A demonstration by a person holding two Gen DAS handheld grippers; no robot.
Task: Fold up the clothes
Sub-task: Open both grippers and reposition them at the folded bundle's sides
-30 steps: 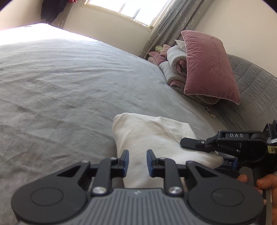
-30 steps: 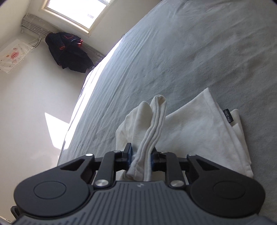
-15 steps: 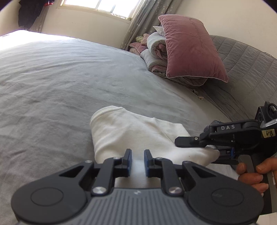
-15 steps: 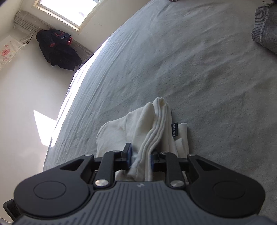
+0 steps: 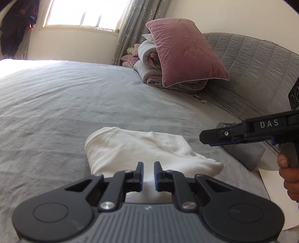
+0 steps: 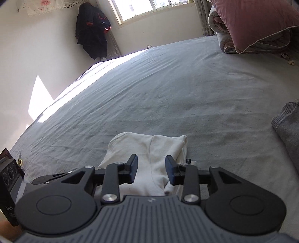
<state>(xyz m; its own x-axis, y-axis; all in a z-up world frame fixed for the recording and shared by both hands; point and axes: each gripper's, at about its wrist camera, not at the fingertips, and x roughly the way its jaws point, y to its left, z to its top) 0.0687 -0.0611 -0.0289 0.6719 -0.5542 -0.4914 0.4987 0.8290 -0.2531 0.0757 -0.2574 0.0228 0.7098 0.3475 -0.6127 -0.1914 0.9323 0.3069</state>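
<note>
Cloth (image 5: 142,149), white and folded into a compact bundle, lies on the grey bed (image 5: 74,104) in the left wrist view, just ahead of the left gripper (image 5: 148,174). That gripper's jaws stand a narrow gap apart with nothing between them, so it is released and hovers above the near edge of the cloth. At the right of this view the right gripper (image 5: 207,137) comes in from the side, above the bed and clear of the cloth, held by a hand (image 5: 288,177). A pink pillow (image 5: 185,50) leans on a rolled quilt (image 5: 149,61) by the headboard (image 5: 261,71), and a grey garment (image 5: 243,151) lies beyond the cloth. In the right wrist view the right gripper (image 6: 151,171) has its jaws spread wide and grips nothing; the cloth (image 6: 147,147) lies on the bed (image 6: 168,84) below and ahead of the fingers. The grey garment (image 6: 287,129) sits well apart at the right edge. A dark jacket (image 6: 92,28) hangs on the far wall beside the window (image 6: 149,7).
</note>
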